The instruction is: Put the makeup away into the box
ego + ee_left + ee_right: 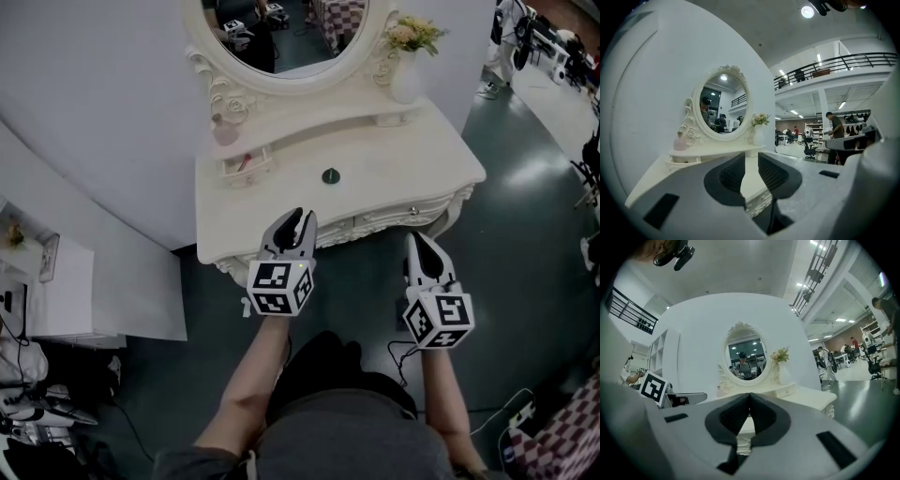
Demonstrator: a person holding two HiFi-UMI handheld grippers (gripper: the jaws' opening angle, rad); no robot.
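A white vanity table with an oval mirror stands in front of me. A small dark round compact lies on its top. At the left a small open box on the shelf holds something red, and a pink bottle stands behind it. My left gripper hovers over the table's front edge, short of the compact, with its jaws a little apart and nothing between them. My right gripper hangs in front of the table's right side, with its jaws together and empty.
A white vase of flowers stands at the table's back right. A low white cabinet is on my left. Cables lie on the dark floor. People stand far off in the hall.
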